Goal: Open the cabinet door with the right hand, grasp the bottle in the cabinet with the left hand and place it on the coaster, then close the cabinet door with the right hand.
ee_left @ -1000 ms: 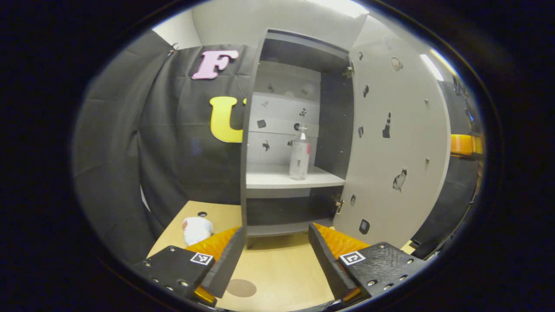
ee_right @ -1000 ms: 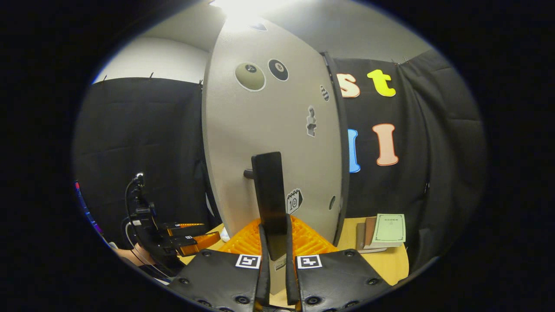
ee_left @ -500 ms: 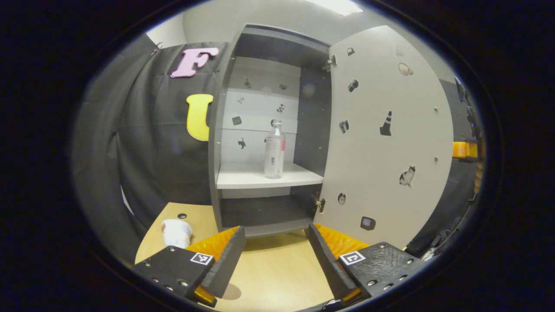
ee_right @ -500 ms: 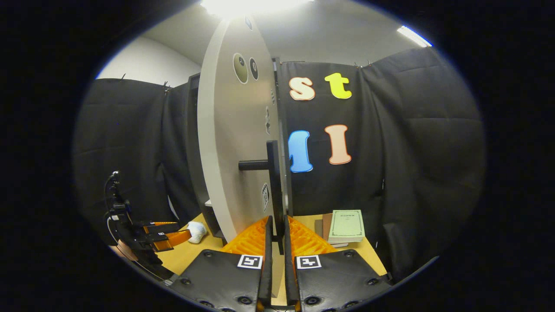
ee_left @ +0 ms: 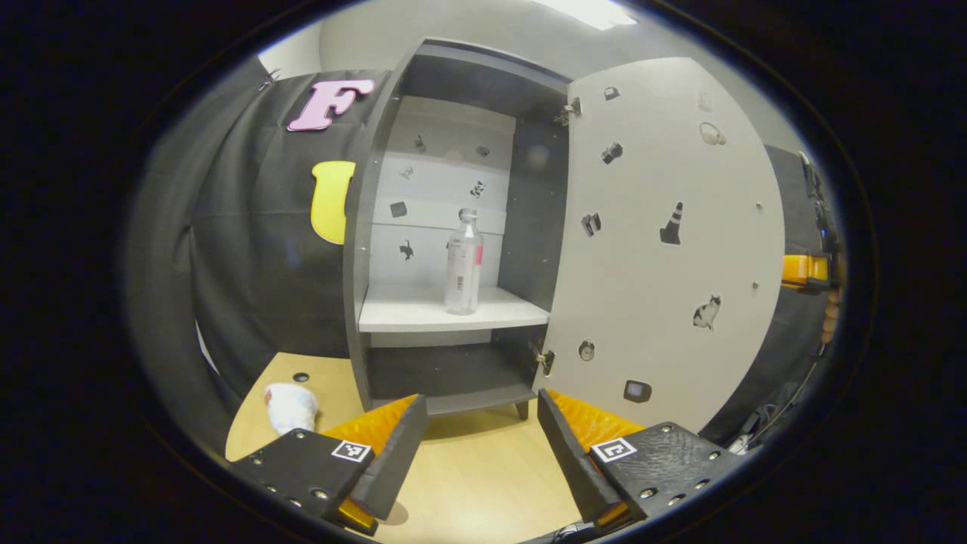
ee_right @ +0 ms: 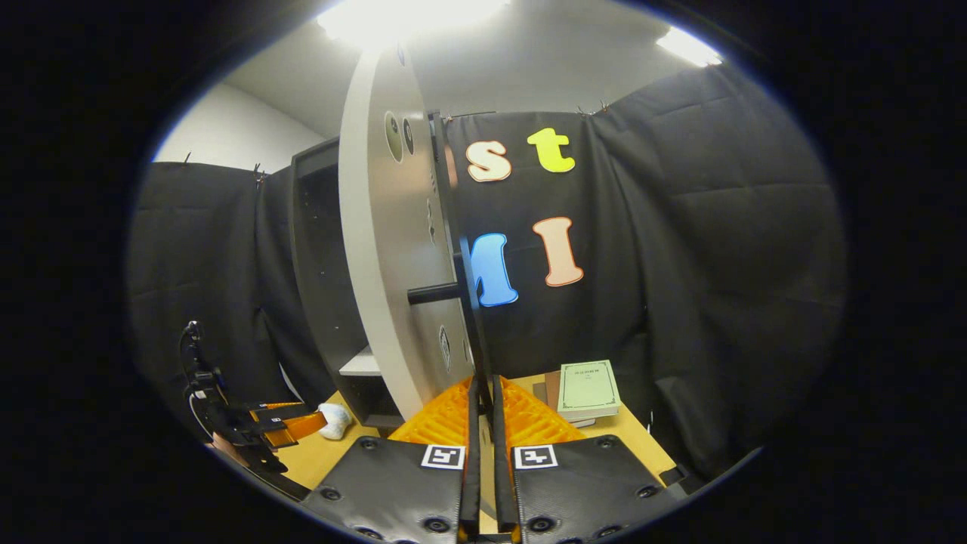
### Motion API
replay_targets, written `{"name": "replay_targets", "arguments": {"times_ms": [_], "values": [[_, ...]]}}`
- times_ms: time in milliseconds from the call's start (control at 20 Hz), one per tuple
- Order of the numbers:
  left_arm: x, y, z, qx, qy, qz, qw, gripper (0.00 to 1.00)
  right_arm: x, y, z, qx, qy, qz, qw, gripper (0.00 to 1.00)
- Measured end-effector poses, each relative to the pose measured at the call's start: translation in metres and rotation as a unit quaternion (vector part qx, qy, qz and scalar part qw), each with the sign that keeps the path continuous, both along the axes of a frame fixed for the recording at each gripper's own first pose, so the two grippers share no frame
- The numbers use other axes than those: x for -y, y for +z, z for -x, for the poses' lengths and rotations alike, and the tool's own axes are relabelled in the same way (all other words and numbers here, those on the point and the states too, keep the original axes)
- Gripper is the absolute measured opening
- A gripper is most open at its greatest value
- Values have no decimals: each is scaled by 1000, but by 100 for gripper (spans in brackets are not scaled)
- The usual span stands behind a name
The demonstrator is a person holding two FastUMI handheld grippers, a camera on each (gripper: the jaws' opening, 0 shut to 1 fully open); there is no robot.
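A wooden surface (ee_left: 483, 476) carries a grey cabinet (ee_left: 363, 227) whose door (ee_left: 665, 242) stands swung wide open. A clear bottle (ee_left: 463, 262) stands upright on the cabinet's white shelf (ee_left: 423, 313), well beyond the left gripper (ee_left: 477, 446), whose fingers are spread wide with nothing between them; the bottle sits above and between them in the left gripper view. A white crumpled thing (ee_left: 291, 406), perhaps a cloth, lies at the left. In the right gripper view, the right gripper (ee_right: 483, 453) has its fingers clamped on the door's dark handle (ee_right: 474, 332), seen edge-on. Books (ee_right: 585, 391) lie stacked at the right, and the left gripper (ee_right: 291, 427) shows farther off.
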State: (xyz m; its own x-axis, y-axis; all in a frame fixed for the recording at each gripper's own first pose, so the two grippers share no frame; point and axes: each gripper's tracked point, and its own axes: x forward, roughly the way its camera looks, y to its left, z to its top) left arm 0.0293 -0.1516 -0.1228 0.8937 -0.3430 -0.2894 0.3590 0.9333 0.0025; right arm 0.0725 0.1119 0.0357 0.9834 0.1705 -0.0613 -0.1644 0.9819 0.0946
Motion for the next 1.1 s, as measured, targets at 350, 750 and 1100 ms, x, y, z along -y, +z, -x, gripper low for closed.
{"name": "replay_targets", "arguments": {"times_ms": [350,750,1100], "values": [[-12,0,-28,-4,-8,3,1000,90,53,18,35,22,-81,6,996,5],[-12,37,-70,26,-8,18,999,88,104,39,18,32,-166,34,985,5],[-6,64,-118,52,-3,-1,999,88,134,32,-32,30,-207,-11,978,14]]}}
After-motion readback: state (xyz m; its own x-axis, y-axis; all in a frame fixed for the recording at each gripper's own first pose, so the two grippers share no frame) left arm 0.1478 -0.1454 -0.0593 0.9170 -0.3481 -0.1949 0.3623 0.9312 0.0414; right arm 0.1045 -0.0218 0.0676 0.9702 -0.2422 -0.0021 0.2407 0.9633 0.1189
